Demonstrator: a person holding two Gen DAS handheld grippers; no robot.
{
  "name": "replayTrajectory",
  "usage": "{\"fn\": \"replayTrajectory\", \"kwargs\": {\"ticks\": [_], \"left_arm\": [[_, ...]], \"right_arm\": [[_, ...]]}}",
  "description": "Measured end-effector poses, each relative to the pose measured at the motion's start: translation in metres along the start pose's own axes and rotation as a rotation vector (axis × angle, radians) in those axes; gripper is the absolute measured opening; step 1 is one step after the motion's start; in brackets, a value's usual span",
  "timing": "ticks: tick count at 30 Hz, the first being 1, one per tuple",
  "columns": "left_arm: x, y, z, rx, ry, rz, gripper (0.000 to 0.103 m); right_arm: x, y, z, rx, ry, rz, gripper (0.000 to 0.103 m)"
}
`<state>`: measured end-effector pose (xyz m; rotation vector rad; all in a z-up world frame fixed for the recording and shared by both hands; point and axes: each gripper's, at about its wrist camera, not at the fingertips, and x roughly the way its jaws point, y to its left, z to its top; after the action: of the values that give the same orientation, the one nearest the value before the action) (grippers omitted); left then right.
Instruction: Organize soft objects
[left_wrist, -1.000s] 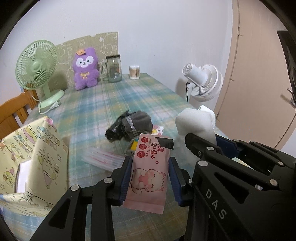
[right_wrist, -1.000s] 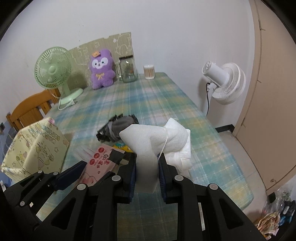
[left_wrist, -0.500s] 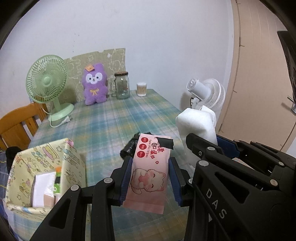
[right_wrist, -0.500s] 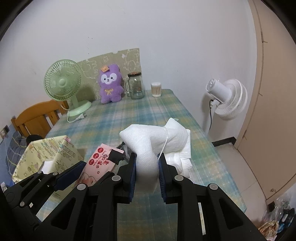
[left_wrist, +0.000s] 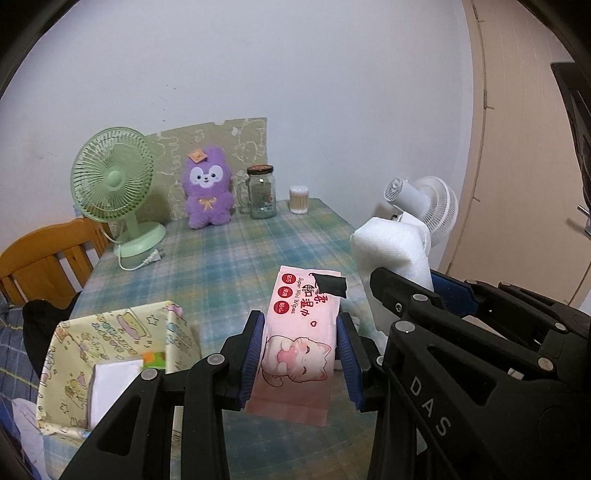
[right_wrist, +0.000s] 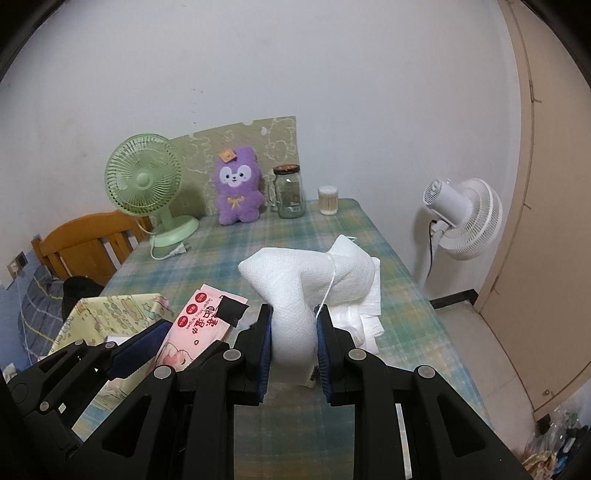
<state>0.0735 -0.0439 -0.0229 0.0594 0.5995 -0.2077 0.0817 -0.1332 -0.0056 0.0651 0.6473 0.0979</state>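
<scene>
My left gripper (left_wrist: 300, 345) is shut on a pink pack of wet wipes (left_wrist: 299, 339) with a cat printed on it, held above the plaid table (left_wrist: 221, 258). The same pack of wipes (right_wrist: 195, 328) shows at the lower left of the right wrist view. My right gripper (right_wrist: 293, 341) is shut on a white bundle of soft tissue (right_wrist: 306, 288), which also appears as a white tissue bundle (left_wrist: 391, 251) at the right of the left wrist view. A yellow patterned storage box (left_wrist: 110, 350) stands open at the lower left, with a white pack inside.
At the table's far end stand a green desk fan (left_wrist: 114, 184), a purple plush toy (left_wrist: 208, 192), a glass jar (left_wrist: 261, 192) and a cotton swab tub (left_wrist: 298, 199). A white floor fan (right_wrist: 461, 218) stands right of the table. A wooden chair (left_wrist: 40, 258) is at the left.
Both grippers have risen with their loads, so the table looks farther below. The storage box's open top has come into view, and the dark items on the table are hidden behind the wipes.
</scene>
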Motion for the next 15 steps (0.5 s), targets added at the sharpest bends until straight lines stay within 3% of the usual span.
{"fn": "replayTrajectory", "kwargs": {"ticks": [15], "left_arm": [[-0.007,0.043,0.004,-0.036,-0.015,0.064,0.040]], "right_arm": [[0.013,0.044,0.012,-0.026,-0.001,0.053,0.024]]}}
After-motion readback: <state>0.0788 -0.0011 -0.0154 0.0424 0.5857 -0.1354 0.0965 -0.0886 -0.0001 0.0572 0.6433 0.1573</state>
